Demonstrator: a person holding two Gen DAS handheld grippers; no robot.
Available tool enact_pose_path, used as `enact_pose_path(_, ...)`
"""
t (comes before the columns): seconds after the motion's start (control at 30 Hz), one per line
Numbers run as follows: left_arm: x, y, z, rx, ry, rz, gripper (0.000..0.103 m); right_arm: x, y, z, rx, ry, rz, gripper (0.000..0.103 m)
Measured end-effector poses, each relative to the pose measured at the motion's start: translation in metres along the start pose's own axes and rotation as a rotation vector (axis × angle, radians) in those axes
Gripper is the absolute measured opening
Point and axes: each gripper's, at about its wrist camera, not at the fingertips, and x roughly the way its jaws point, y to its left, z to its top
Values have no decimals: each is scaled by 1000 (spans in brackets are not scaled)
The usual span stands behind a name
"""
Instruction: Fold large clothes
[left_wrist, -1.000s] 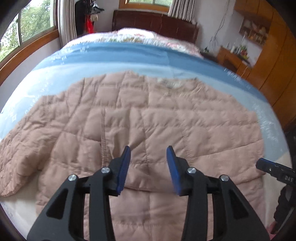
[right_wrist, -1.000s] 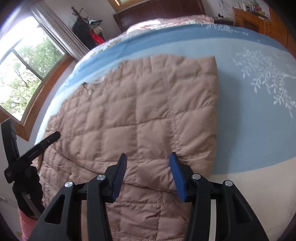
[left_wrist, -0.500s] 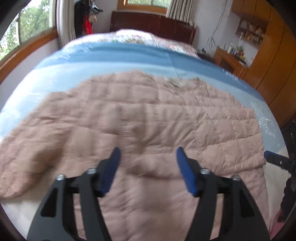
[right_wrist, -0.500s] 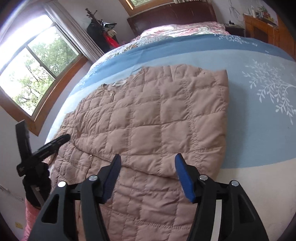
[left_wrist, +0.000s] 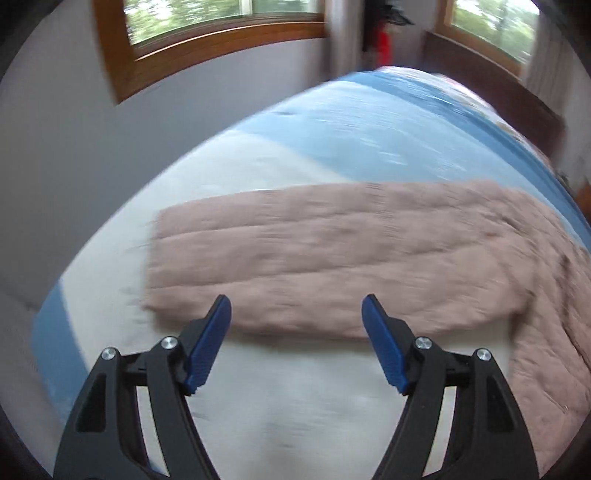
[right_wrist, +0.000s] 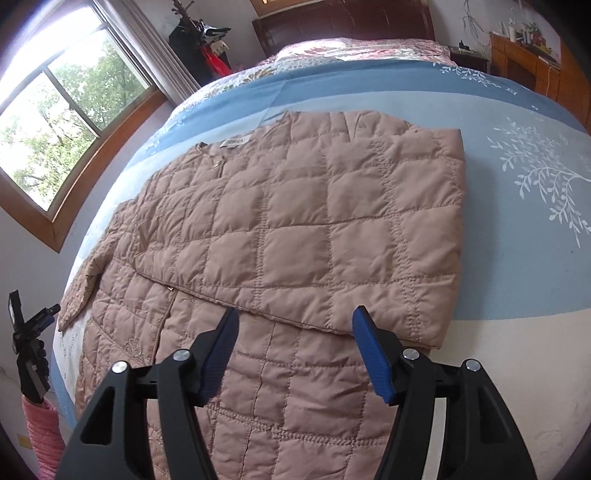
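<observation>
Here, both hand-held grippers, left (left_wrist: 295, 321) and right (right_wrist: 291, 334), hover spread apart and empty above the quilted jacket (right_wrist: 295, 221) lying on the bed (right_wrist: 517, 332), its 3 o'clock side already folded inward, apparently to narrow it.

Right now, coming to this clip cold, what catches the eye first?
A large pinkish quilted jacket spread across the blue and cream bed, its right side already folded over the body. In the left view one sleeve lies stretched out straight, blurred by motion. Both the left tongs and the right tongs gape wide open, empty, over the jacket's near edge.
</observation>
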Motion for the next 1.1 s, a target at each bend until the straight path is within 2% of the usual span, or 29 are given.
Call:
enact_pose_path(0.07,3,30,5,-55,1,19,80,1,1,0,-3,0,0,65)
enact_pose_path(0.17,17,74,10,-156,21,35,80,2,2,0,-5,3,-1,65)
enact_pose_path(0.27,42,96,12,-238,80,-62,80,3,0,-1,-2,6,-2,65)
enact_pose_path(0.33,52,101,11,-283,89,-113,78,3,-1,0,1,4,-4,65)
enact_pose_path(0.4,55,104,10,-304,74,-125,74,4,-2,0,4,5,-6,65)
enact_pose_path(0.47,56,103,11,-310,56,-109,52,5,-4,0,8,9,-9,65)
enact_pose_path(0.5,59,102,12,-316,56,-113,46,6,-4,-1,9,11,-9,65)
enact_pose_path(0.53,59,102,13,-328,57,-134,30,7,-4,-1,10,14,-9,65)
enact_pose_path(0.57,60,101,14,-338,59,-159,20,7,-4,-1,11,15,-10,65)
enact_pose_path(0.63,55,98,16,-363,39,-180,16,7,-4,-1,11,14,-10,65)
enact_pose_path(0.73,29,80,20,-329,-53,-176,13,3,-3,-1,7,5,-11,65)
enact_pose_path(0.8,3,57,22,-275,-120,-201,12,0,-3,-1,7,0,-12,65)
enact_pose_path(0.97,-58,-24,22,-100,-216,-325,12,1,-4,-2,11,6,-11,65)
enact_pose_path(1.1,-97,-111,13,62,-259,-430,12,-1,-4,-2,9,3,-9,65)
